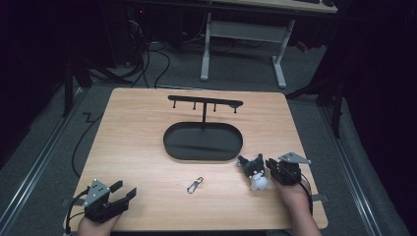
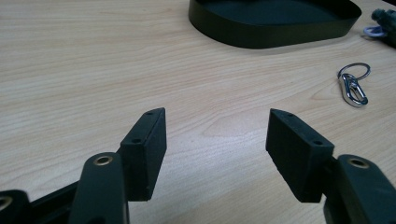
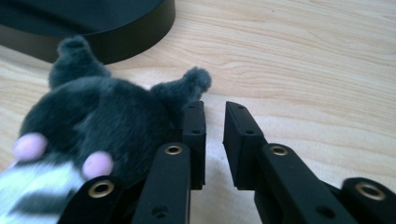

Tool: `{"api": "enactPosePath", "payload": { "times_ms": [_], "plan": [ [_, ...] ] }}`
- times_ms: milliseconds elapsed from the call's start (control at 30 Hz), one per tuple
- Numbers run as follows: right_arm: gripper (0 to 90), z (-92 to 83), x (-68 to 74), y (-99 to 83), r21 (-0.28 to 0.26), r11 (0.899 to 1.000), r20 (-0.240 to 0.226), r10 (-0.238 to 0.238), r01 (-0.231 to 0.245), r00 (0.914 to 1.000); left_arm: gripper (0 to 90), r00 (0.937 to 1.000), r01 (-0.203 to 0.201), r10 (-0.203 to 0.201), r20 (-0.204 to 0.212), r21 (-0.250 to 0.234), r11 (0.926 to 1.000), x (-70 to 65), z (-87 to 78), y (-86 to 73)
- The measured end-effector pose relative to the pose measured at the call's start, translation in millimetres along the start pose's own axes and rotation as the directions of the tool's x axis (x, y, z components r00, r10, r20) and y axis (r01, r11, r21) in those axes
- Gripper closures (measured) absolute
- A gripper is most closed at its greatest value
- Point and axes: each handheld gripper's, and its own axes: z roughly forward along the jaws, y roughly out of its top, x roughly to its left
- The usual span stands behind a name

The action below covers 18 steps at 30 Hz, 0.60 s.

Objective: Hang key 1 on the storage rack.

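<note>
Your right gripper point(image 3: 215, 140) sits just beside the plush toy point(image 3: 98, 121), its jaws slightly parted with nothing between them. Your left gripper point(image 2: 215, 149) is spread wide over bare table point(image 2: 70, 70).

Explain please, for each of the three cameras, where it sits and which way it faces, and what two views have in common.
High view: above the person's side, facing forward and down on the table; both hands, left gripper, right gripper show.
Left gripper view: rides that gripper, facing across the table to the black tray; its jaws stand wide apart.
Right gripper view: rides that gripper, jaws slightly apart beside the plush toy.
Shared: tray, toy, keyring clip.
</note>
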Motion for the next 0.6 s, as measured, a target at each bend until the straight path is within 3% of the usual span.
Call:
{"api": "enactPosePath", "payload": {
  "times_ms": [333,400,600],
  "plan": [
    [59.5,-17.5,7.5,-16.3,-0.019,0.999,-0.009,0.037,-0.037,0.9993,37.1,0.9991,-0.039,0.039,0.014,-0.011,0.9992,-6.8,15.6,13.0],
    [57.5,-23.2,10.8,-20.4,-0.025,0.998,0.024,0.057,-0.057,0.9981,36.6,0.9988,-0.045,0.046,0.017,-0.011,0.9989,-8.6,19.8,16.2],
    [53.2,-33.2,14.0,-28.4,-0.043,0.996,0.038,0.080,-0.079,0.9960,35.7,0.9976,-0.055,0.054,0.043,0.020,0.9983,-13.7,38.4,23.8]
  ]
}}
